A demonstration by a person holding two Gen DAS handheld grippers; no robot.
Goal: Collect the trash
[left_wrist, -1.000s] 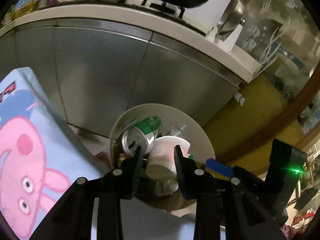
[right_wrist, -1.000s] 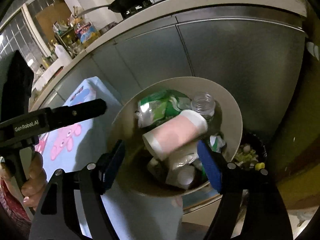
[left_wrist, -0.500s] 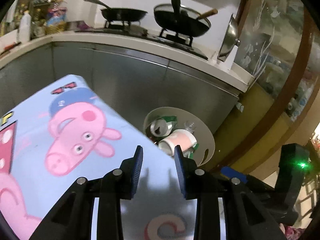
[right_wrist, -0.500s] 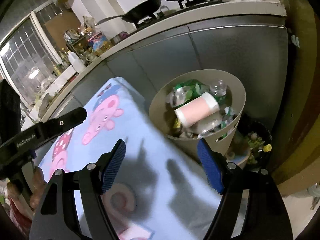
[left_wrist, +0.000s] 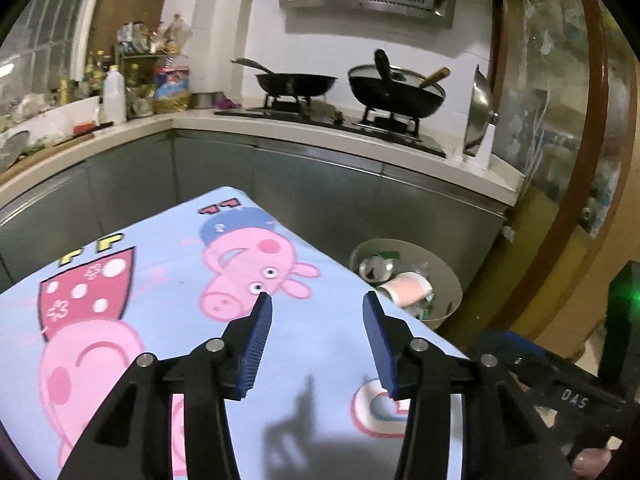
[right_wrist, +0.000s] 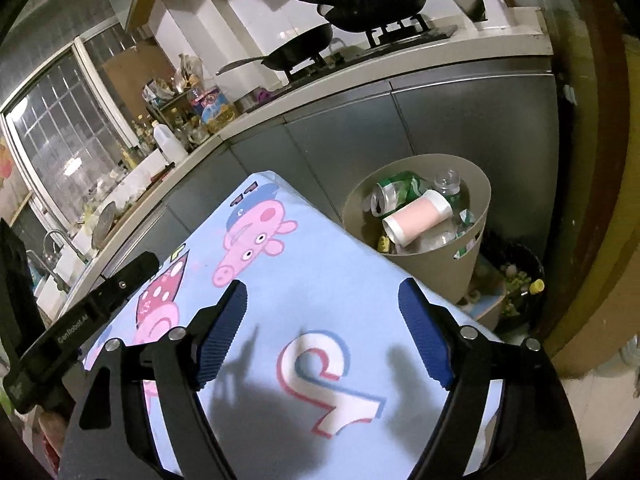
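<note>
Done: our pink cup [right_wrist: 416, 216] and green can [right_wrist: 394, 192] lie in the bin [right_wrist: 476, 188] beside the table [right_wrist: 320, 288] | Hands: our left gripper [left_wrist: 316, 330] and right gripper [right_wrist: 322, 312] hold nothing, both opening | Left: we see no more trash on the table.

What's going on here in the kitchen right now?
A person is clearing trash with two handheld grippers. The left gripper and right gripper both hang empty over the cartoon tablecloth, jaws opening. The bin beside the table holds a pink cup, a can and a bottle.
</note>
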